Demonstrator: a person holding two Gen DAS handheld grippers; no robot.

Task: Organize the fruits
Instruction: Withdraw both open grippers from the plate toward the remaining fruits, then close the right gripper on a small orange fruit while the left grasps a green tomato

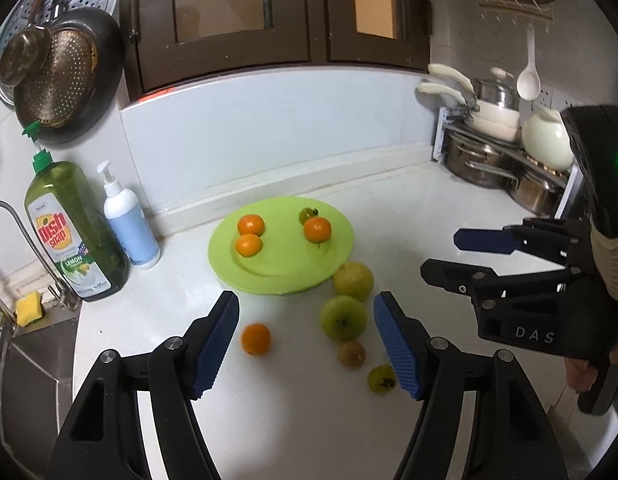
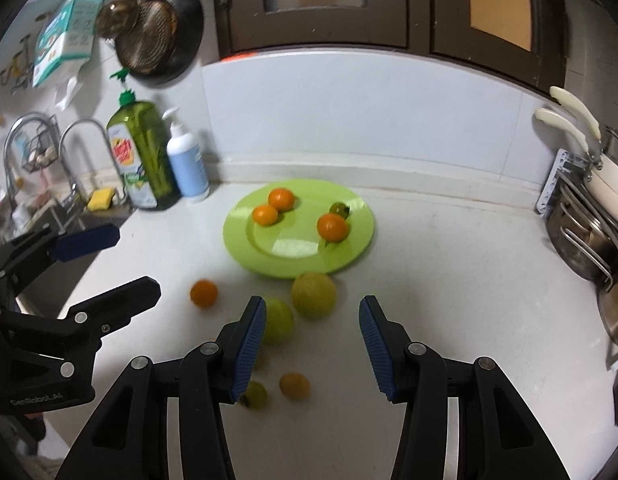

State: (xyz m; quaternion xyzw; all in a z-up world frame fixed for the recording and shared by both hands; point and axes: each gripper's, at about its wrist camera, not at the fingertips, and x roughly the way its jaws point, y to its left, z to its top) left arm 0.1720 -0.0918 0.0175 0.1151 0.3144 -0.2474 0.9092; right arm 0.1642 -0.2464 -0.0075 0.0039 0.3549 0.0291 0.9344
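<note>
A lime green plate (image 1: pixel 281 272) (image 2: pixel 269 256) on the white counter holds three oranges (image 1: pixel 317 229) (image 2: pixel 332 227) and a small green fruit (image 1: pixel 307 213) (image 2: pixel 339 209). In front of it lie a loose orange (image 1: pixel 255 338) (image 2: pixel 203 293), two large green fruits (image 1: pixel 343 317) (image 2: pixel 313 295), a brownish small fruit (image 1: pixel 351 353) and a small yellow-green one (image 1: pixel 381 378). My left gripper (image 1: pixel 307 344) is open above the loose fruit. My right gripper (image 2: pixel 312 346) is open and empty, also seen from the left wrist (image 1: pixel 443 254).
A green dish soap bottle (image 1: pixel 75 232) (image 2: pixel 143 156) and a white pump bottle (image 1: pixel 129 224) (image 2: pixel 187 160) stand left by the sink tap (image 2: pixel 81 148). A rack of pots (image 1: pixel 497 148) (image 2: pixel 589 216) stands at right. Pans hang on the wall (image 1: pixel 57 76).
</note>
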